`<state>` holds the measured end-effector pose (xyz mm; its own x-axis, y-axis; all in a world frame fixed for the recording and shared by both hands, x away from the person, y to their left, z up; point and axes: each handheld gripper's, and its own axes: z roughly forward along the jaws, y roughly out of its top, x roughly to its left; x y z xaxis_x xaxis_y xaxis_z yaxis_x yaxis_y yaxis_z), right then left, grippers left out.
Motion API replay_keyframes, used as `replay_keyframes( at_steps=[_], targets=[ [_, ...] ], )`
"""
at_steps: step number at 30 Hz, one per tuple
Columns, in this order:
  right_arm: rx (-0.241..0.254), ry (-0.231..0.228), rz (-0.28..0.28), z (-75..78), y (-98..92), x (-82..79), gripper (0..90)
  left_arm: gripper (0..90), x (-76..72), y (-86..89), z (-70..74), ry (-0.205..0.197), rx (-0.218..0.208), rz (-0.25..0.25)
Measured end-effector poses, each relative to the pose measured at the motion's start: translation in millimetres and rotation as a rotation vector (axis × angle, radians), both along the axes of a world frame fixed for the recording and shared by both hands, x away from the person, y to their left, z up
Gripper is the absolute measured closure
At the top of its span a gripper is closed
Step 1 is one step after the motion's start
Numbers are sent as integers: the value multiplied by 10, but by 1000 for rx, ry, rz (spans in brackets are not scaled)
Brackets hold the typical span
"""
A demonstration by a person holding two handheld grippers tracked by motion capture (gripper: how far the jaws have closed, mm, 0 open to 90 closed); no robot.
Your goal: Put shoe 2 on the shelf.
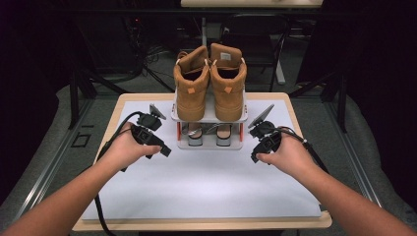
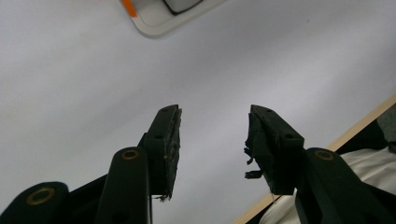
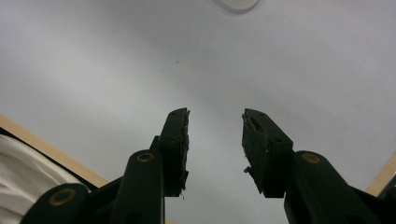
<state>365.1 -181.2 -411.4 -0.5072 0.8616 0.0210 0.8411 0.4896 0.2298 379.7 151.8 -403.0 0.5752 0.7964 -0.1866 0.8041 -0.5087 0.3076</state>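
Worktop [image 1: 206, 182] under pale mat, wide bare area near person, free for handling. White two-tier rack [image 1: 210, 129] at far middle, within both hands' reach. Tan boots [image 1: 210, 83] upright side by side on top tier, toes toward person; second pair tucked in lower tier. Left claw [image 1: 165, 150] and right claw [image 1: 253, 158] flank rack low, apart from it, each partly open, holding nothing; likely readying to take boots.

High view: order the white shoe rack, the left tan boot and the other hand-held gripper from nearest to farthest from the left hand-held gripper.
From the left hand-held gripper, at table left:
1. White shoe rack, just to its right at table centre.
2. Left tan boot, on the rack's top shelf, farther back.
3. Right hand-held gripper, across the table at right.
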Motion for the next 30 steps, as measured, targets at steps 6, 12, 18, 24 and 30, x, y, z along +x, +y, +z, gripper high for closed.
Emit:
replay_keyframes(
  at_steps=[6, 12, 18, 24, 30],
  targets=[
    [-18, 78, 12, -260, 22, -23, 606, 547, -47, -34, -294, 44, 18, -17],
    [-99, 114, 56, -404, 37, -24, 609, 550, -119, -62, -525, 61, 47, -37],
    [-133, 119, 59, -619, 45, -73, 639, 553, -175, -64, -707, 79, 67, -53],
    [-157, 143, 72, -771, 47, -119, 656, 554, -223, -41, -856, 92, 54, -57],
    [-139, 154, 83, -868, 36, -189, 654, 548, -292, -19, -1017, 89, 77, -58]
  ],
)
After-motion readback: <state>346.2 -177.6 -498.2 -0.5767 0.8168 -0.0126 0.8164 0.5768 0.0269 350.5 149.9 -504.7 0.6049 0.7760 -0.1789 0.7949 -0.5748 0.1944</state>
